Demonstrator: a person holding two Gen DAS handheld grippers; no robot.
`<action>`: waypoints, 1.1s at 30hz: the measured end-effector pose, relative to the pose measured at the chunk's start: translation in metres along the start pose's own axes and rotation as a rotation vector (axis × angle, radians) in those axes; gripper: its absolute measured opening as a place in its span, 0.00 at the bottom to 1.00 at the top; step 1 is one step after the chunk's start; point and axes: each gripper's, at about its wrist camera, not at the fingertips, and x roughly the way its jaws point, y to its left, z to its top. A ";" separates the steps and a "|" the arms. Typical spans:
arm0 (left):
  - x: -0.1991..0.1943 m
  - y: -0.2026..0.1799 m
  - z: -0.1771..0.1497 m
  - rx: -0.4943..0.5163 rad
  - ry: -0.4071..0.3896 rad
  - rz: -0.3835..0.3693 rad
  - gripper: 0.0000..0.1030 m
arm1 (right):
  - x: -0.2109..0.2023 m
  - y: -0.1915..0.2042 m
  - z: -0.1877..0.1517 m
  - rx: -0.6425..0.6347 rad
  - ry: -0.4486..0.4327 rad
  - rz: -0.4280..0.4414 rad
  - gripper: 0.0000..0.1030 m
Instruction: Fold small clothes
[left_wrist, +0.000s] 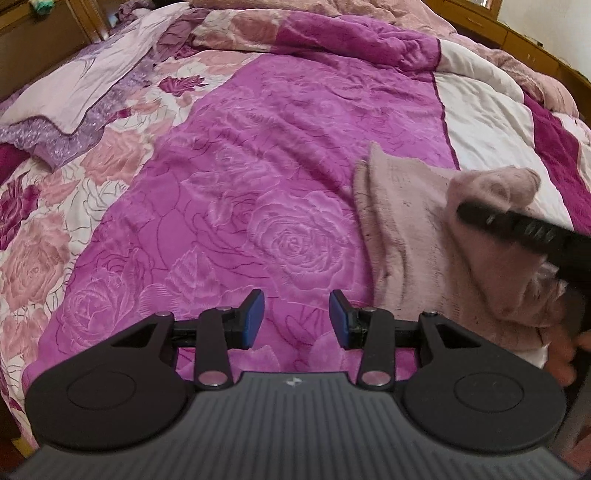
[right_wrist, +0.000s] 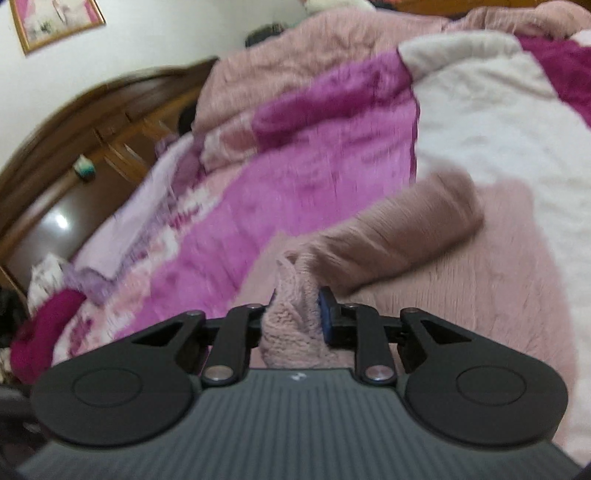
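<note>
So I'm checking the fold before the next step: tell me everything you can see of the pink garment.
The pink garment is a small, dusty-pink, fuzzy knit-looking piece. It lies partly spread on the magenta rose-patterned blanket, near its white panel. One part, seemingly a sleeve, stretches across the flat body. The right gripper is shut on a bunched, lifted fold of it. The left gripper is open beside it, not touching it.

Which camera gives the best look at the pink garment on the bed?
The left wrist view: the pink garment lies sharp on the bed. The right wrist view is blurred, showing only a bunch of it in the right tongs.
</note>
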 end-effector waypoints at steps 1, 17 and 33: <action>0.000 0.004 0.000 -0.005 -0.001 -0.001 0.45 | 0.002 0.002 -0.003 -0.001 0.002 -0.003 0.22; -0.010 0.035 0.000 -0.051 -0.048 -0.019 0.45 | 0.022 0.057 -0.015 -0.081 0.028 -0.040 0.27; -0.020 -0.006 0.035 0.019 -0.131 -0.111 0.45 | -0.063 0.018 -0.005 0.001 -0.027 0.018 0.38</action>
